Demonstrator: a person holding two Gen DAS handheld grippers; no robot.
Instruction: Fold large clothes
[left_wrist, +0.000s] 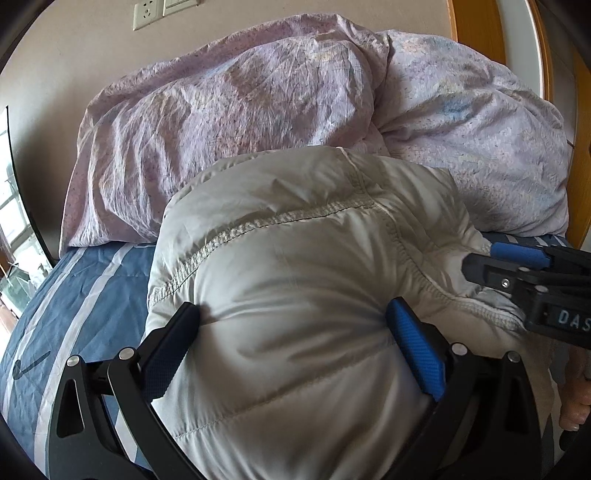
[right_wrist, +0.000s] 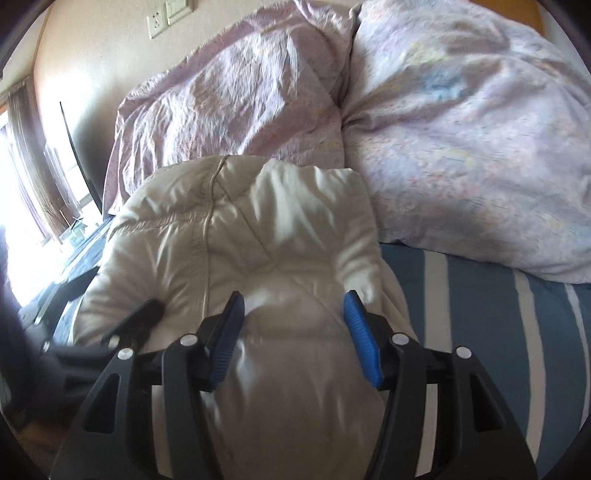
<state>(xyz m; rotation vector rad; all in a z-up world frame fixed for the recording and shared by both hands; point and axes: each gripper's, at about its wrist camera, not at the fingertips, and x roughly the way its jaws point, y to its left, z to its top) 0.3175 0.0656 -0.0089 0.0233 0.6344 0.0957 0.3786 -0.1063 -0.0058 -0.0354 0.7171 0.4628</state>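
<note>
- Left gripper (left_wrist: 293, 323) is clamped on the puffy white jacket (left_wrist: 295, 258): both pads dig into a thick bulge of padding, and the fabric dimples where they press.
- Its blue pad (left_wrist: 415, 354) bites in on the right side, the dark one on the left.
- Right gripper (right_wrist: 293, 314) straddles another fat lump of the same jacket; the cloth bulges up between the two blue pads (right_wrist: 360, 339) and fills the gap. Whether they squeeze it or merely stand around it, I cannot tell, since that part is blurred.
- In the left wrist view, the right gripper reaches in from the right edge, its tip over the jacket's stitched hem.
- In the right wrist view, a dark finger of the left gripper rests on the jacket at the left.
- The jacket lies bunched on the near part of the bed, on a blue sheet with white stripes (right_wrist: 480, 332).
- Just behind it, touching its far edge, sits a heaped lilac duvet (left_wrist: 258, 92), piled against the beige wall.
- A socket plate (left_wrist: 144, 13) is on that wall, top left.
- Bright window light comes in at the far left.
</note>
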